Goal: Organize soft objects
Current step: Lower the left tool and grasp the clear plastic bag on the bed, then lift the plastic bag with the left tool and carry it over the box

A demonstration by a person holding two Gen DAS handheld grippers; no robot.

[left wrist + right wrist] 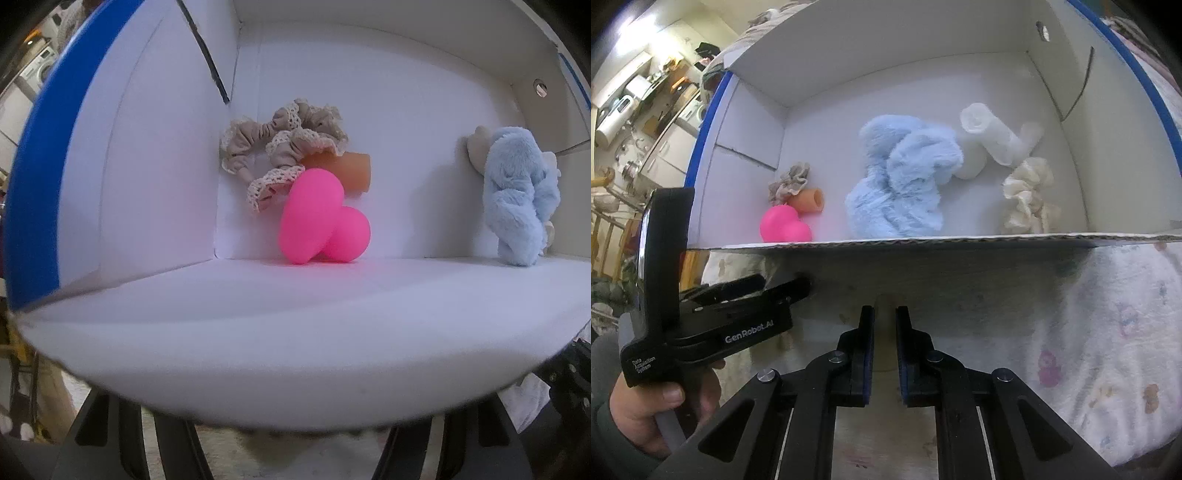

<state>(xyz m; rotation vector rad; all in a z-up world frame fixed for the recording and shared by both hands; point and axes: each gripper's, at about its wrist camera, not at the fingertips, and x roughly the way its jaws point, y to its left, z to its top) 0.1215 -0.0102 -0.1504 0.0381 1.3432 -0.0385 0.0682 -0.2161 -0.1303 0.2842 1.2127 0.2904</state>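
Note:
A white cardboard box [923,242] with a blue edge holds a pink heart-shaped sponge [783,225], an orange sponge [810,199], a beige lace scrunchie [788,182], a fluffy blue plush [897,184], white rolls [993,140] and a cream scrunchie [1030,195]. My right gripper [885,312] stands outside the near wall, shut on a pale cream piece [885,332] whose kind I cannot tell. The left gripper [779,286] points at that wall from the left. In the left wrist view its fingers [110,424] are spread wide and open, with their tips hidden under the box wall [295,350].
A hand [646,410] holds the left gripper's handle. A white blanket [1108,350] with small prints lies right of my right gripper. Worn tabletop [960,288] runs along the box's near wall. Kitchen counters and appliances [635,110] fill the far left.

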